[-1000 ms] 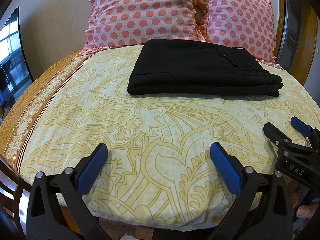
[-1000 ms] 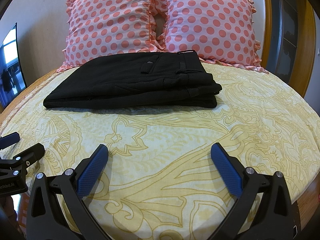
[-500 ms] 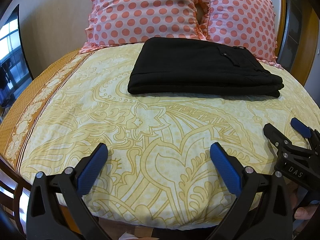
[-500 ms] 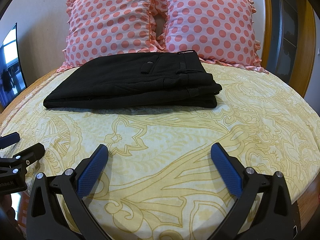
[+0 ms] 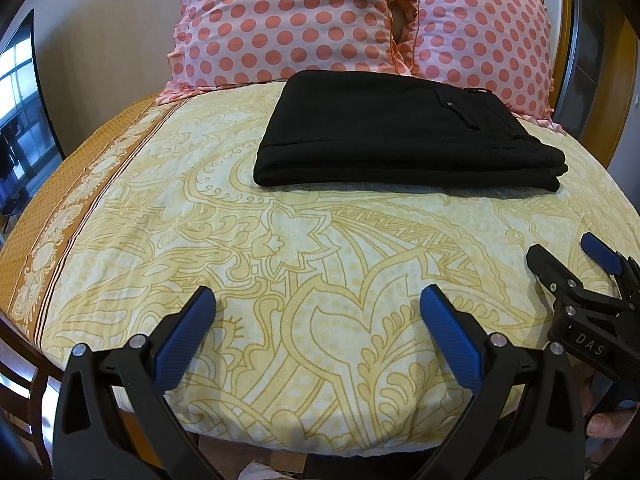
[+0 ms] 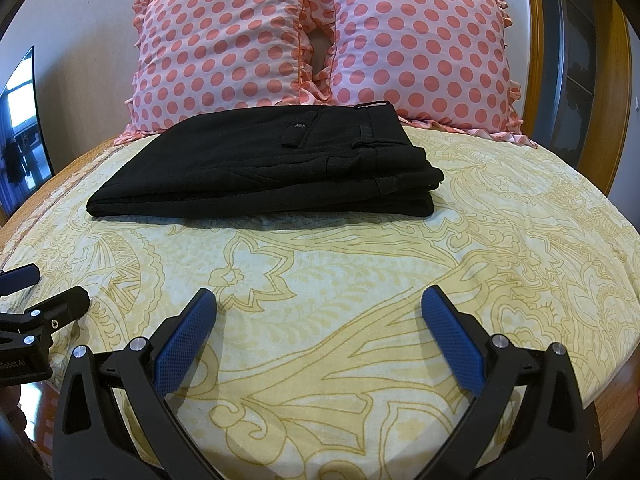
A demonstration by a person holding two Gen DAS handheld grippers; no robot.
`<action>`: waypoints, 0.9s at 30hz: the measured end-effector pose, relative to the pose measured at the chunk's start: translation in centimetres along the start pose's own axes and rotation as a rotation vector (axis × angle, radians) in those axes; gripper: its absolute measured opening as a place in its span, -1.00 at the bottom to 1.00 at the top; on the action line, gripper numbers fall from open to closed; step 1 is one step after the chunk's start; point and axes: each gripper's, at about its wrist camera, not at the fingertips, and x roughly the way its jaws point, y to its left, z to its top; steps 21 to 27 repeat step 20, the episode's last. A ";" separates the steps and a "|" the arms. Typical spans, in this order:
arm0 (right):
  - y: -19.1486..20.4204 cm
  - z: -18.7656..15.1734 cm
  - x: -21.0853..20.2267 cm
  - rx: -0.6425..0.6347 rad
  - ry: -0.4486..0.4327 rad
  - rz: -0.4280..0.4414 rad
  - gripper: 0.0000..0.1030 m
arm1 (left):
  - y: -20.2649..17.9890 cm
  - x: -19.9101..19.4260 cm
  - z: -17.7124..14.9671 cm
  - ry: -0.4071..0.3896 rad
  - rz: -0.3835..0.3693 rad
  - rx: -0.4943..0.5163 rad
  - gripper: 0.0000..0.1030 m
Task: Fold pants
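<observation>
The black pants (image 5: 396,132) lie folded in a flat rectangular stack on the yellow patterned bedsheet (image 5: 320,260), near the pillows; they also show in the right wrist view (image 6: 272,168), waistband to the right. My left gripper (image 5: 318,312) is open and empty, above the sheet near the bed's front edge, well short of the pants. My right gripper (image 6: 318,312) is open and empty, likewise near the front edge. The right gripper also shows at the right of the left wrist view (image 5: 576,268), and the left gripper at the left of the right wrist view (image 6: 36,292).
Two pink polka-dot pillows (image 6: 320,44) stand against the wall behind the pants. A wooden bed frame (image 6: 612,128) curves along the right. A dark screen (image 5: 20,112) stands at the left. The bed's front edge (image 5: 280,440) drops off just below my grippers.
Both grippers have barely shifted; the left wrist view has drifted very slightly. The pants lie unchanged.
</observation>
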 end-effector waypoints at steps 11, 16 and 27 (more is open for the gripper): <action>0.0 0.0 0.0 0.000 0.000 0.000 0.97 | -0.1 0.1 0.0 0.007 0.002 -0.001 0.97; 0.0 0.0 0.0 0.000 0.000 -0.001 0.97 | -0.2 0.1 0.0 0.010 0.001 0.001 0.97; 0.0 0.0 0.0 0.001 -0.001 -0.001 0.97 | -0.2 0.1 -0.1 0.009 0.001 0.002 0.97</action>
